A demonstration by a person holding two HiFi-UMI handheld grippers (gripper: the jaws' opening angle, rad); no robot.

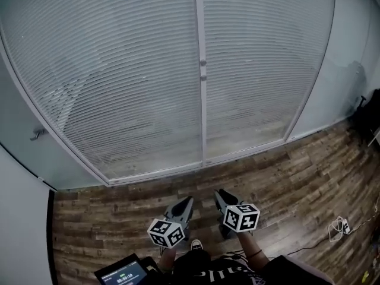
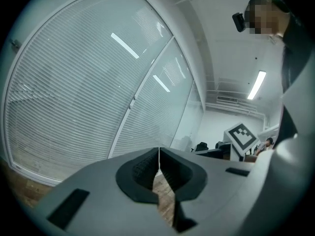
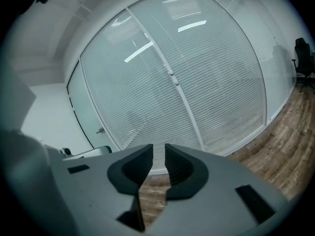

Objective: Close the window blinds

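L tongs [image 1: 185, 203] at 6 o'clock are staying pinched together, empty; R tongs [image 1: 222, 196] beside them are gaping slightly, empty. Both are aiming at blinds [image 1: 119, 70], which are hanging lowered at 12, well apart. Prob. fits approaching or backing off.

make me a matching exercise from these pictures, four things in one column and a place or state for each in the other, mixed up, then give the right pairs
Things
1. left gripper
2. right gripper
3. white cable
4. small screen

Places or states
A. lying on the wooden floor, at the head view's right
B. fingers slightly apart, nothing between them
C. lit, at the head view's bottom edge, left of centre
D. fingers together, nothing between them

Pairs: 1-D, 2-B, 3-A, 4-C
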